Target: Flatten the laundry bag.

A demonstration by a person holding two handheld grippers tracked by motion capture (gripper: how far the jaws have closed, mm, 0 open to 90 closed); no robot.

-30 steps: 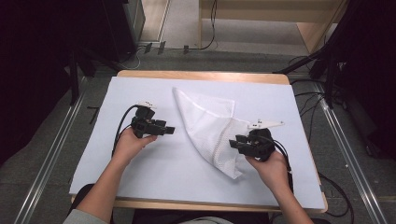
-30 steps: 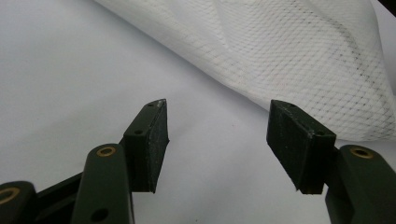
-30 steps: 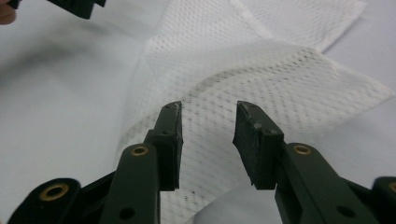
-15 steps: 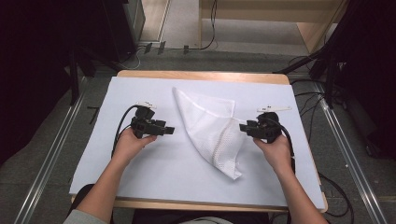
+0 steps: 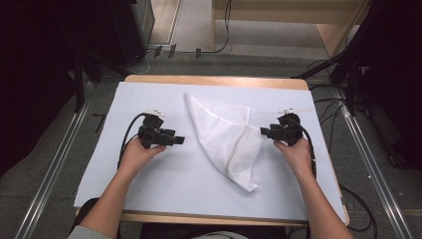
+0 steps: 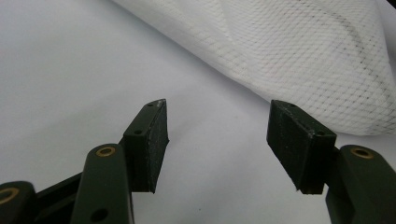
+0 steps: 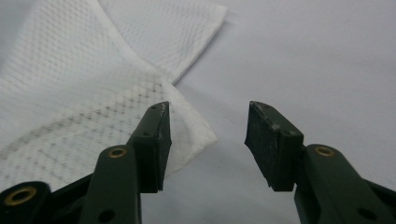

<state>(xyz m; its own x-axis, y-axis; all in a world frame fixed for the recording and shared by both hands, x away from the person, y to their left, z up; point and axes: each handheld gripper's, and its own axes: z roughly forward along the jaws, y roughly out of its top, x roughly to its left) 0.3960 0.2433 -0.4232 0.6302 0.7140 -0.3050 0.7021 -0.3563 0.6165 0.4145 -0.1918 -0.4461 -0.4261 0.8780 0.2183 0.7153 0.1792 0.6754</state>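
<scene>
white mesh cloth (image 5: 226, 139) between two wide-open, empty grippers, left gripper (image 5: 175, 140), right gripper (image 5: 264, 131)

Black grippers (image 5: 175, 140), brass-ringed screw holes

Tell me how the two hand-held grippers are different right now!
The left hand-held gripper sits apart from the white mesh cloth, with bare table cover between them; the right hand-held gripper is right at the cloth's edge. In the right gripper view a cloth corner lies just by one jaw, while in the left gripper view the cloth lies beyond the jaws. Both are open, holding nothing, and point inward at the cloth.
</scene>
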